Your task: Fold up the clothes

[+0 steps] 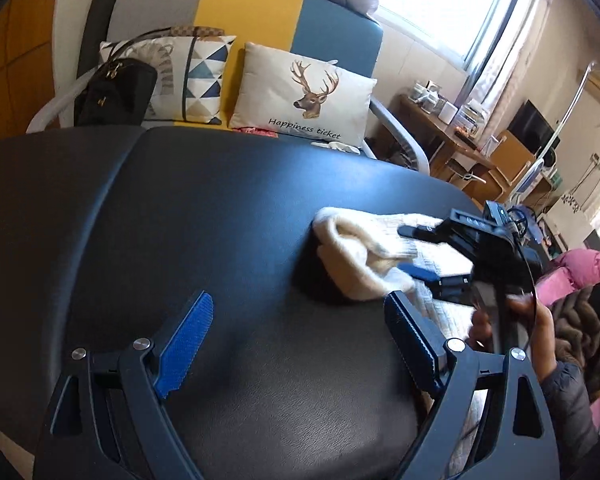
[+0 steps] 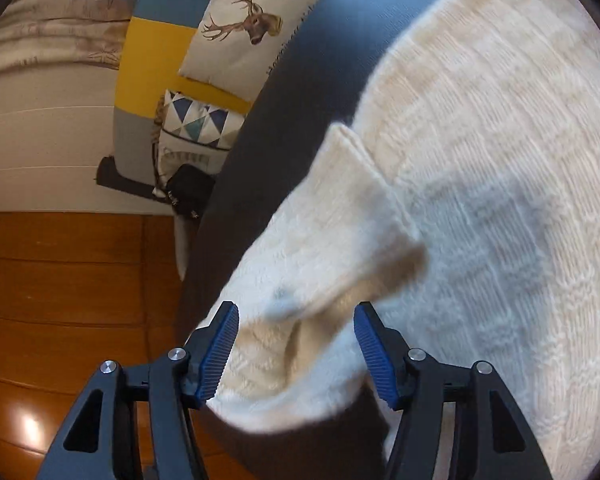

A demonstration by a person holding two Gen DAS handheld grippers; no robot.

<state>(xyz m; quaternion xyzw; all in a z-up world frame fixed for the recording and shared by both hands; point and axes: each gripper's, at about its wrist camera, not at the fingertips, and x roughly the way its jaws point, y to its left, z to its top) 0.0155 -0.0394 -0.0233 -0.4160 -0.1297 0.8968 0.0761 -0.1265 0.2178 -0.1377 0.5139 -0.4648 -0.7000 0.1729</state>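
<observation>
A cream knit sweater [image 2: 480, 184] lies on the black padded table [image 1: 180, 220]. In the left wrist view it shows at the table's right side as the sweater [image 1: 360, 256], with one thick fold raised off the surface and a shadow under it. My right gripper [image 2: 296, 344] is shut on that bunched fold, blue pads on either side of it. From the left wrist view the right gripper [image 1: 410, 250] comes in from the right, held by a hand [image 1: 488, 324]. My left gripper [image 1: 300, 320] stands wide open over bare table, just left of the sweater, with nothing between its fingers.
Behind the table is a grey, yellow and blue sofa with a deer cushion [image 1: 304, 92], a triangle-print cushion [image 1: 196, 76] and a black handbag [image 1: 112, 92]. A pink jacket [image 1: 580, 272] lies at the right. Wooden floor [image 2: 60, 280] lies beyond the table's edge.
</observation>
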